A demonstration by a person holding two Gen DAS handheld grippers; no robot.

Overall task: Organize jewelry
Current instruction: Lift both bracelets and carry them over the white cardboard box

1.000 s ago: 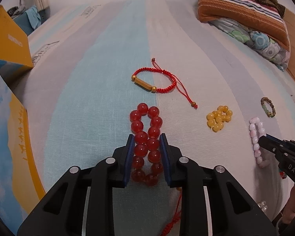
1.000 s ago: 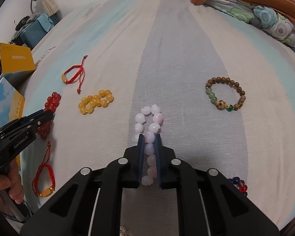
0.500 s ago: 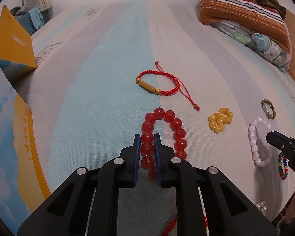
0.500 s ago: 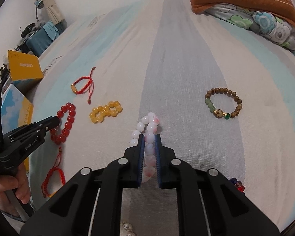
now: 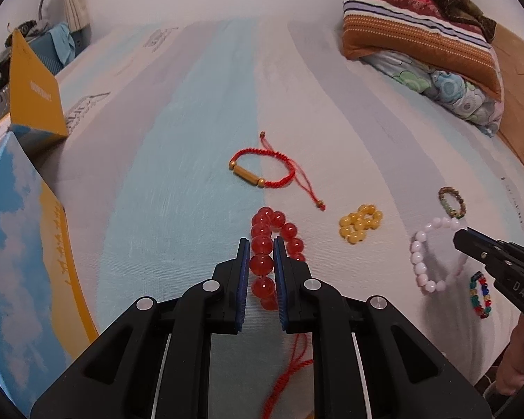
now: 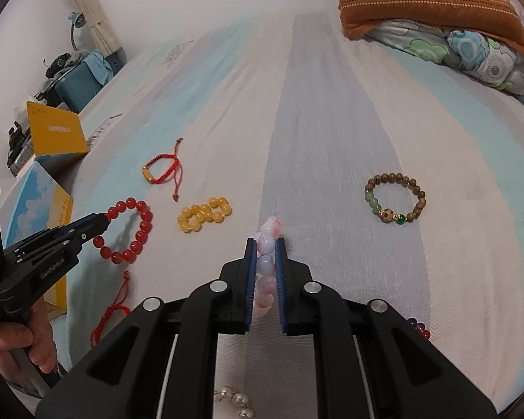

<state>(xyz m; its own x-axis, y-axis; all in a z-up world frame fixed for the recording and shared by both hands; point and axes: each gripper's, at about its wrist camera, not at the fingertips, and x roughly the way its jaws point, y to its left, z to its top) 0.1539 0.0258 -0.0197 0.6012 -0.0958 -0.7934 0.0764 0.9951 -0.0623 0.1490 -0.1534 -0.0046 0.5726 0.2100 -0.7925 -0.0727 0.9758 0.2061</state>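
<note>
My left gripper (image 5: 261, 249) is shut on a red bead bracelet (image 5: 262, 263) and holds it lifted above the bed; the bracelet hangs as a loop in the right wrist view (image 6: 136, 234). My right gripper (image 6: 265, 248) is shut on a pale pink bead bracelet (image 6: 267, 262), which hangs as a loop in the left wrist view (image 5: 422, 262). A yellow bead bracelet (image 5: 359, 223), a red cord bracelet with a gold tube (image 5: 262, 171) and a brown and green bead bracelet (image 6: 396, 199) lie on the striped sheet.
A blue and yellow open box (image 5: 24, 262) stands at the left, with a yellow box (image 5: 35, 90) behind it. A second red cord bracelet (image 6: 111, 314), a multicoloured bead bracelet (image 5: 480, 295) and pearls (image 6: 234, 399) lie near. Folded quilts (image 5: 419, 42) sit at the back right.
Both grippers have risen with their bracelets; the red and the pink bracelet now hang off the sheet.
</note>
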